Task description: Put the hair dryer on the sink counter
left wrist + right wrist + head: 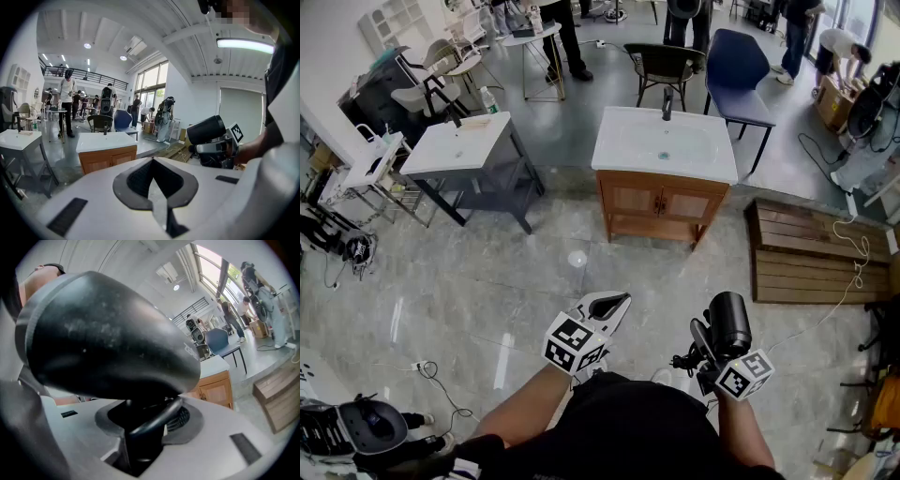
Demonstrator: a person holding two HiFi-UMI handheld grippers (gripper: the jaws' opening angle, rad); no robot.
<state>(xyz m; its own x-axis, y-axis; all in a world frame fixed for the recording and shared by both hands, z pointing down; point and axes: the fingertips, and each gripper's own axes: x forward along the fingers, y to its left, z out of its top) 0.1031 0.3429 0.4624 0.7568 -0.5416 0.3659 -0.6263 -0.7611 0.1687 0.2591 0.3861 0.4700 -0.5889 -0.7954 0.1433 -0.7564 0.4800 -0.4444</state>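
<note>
In the head view, the left tongs [617,302] were held out over the floor [487,281], shut and with nothing in them. The right tongs [705,345] were clamped on the handle of the black dryer [729,321], whose barrel stood above them and pointed ahead. The dryer was in the air, well apart from the desk [619,161], a white sink top on a wooden cabinet with a tap [667,101] at its far edge. A grey desk [455,150] stood to its left, and two chairs [664,64] behind it.

In the left gripper view, the jaws were seen pressed together along a seam, with nothing between them. Beyond them, to the right, the dryer [206,129] was seen in the right tongs [216,151]; the desk [104,141] stood farther off to the left.

In the right gripper view, the dryer's barrel [103,333] filled most of the picture, and its handle [138,437] was gripped between the jaws. A corner of the desk [216,365] showed behind it.
</note>
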